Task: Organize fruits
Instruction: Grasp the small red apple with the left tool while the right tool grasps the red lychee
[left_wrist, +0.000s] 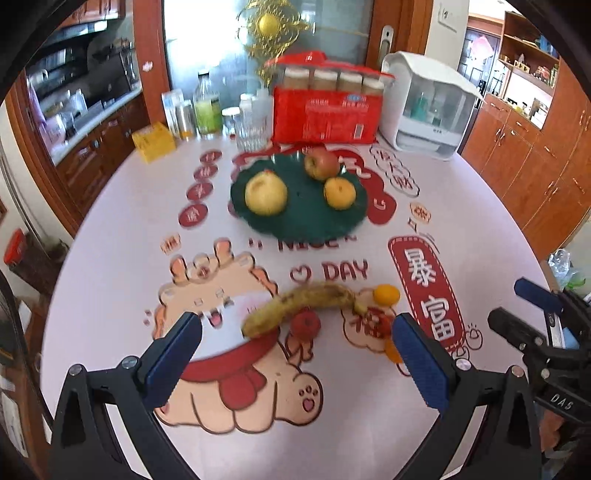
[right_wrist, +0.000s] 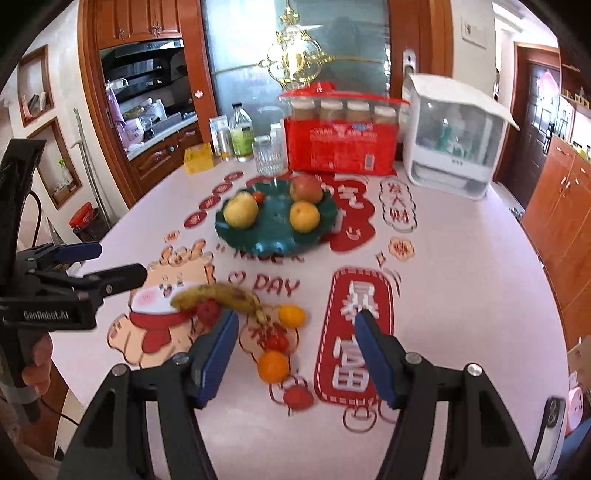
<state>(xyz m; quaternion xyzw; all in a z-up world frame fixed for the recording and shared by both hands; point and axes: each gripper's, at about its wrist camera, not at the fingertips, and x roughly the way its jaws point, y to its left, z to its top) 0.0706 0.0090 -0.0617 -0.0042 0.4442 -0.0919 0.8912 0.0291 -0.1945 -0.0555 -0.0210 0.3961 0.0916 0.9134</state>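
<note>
A dark green plate (left_wrist: 314, 221) (right_wrist: 273, 236) holds a yellow pear (left_wrist: 266, 194) (right_wrist: 241, 210), a red apple (left_wrist: 321, 162) (right_wrist: 306, 188) and an orange (left_wrist: 340, 192) (right_wrist: 304, 216). A spotted banana (left_wrist: 299, 302) (right_wrist: 218, 295) lies on the table with small red fruits (left_wrist: 306, 324) (right_wrist: 207, 312) and small oranges (left_wrist: 386, 294) (right_wrist: 273, 366) beside it. My left gripper (left_wrist: 295, 332) is open just before the banana. My right gripper (right_wrist: 295, 325) is open over the small fruits.
A red box of jars (left_wrist: 327, 110) (right_wrist: 341, 144), a white appliance (left_wrist: 428, 107) (right_wrist: 454, 144), a glass (left_wrist: 251, 131) (right_wrist: 269, 158), bottles (left_wrist: 207, 105) and a yellow box (left_wrist: 153, 142) stand along the table's far edge. Wooden cabinets (left_wrist: 535, 158) stand at right.
</note>
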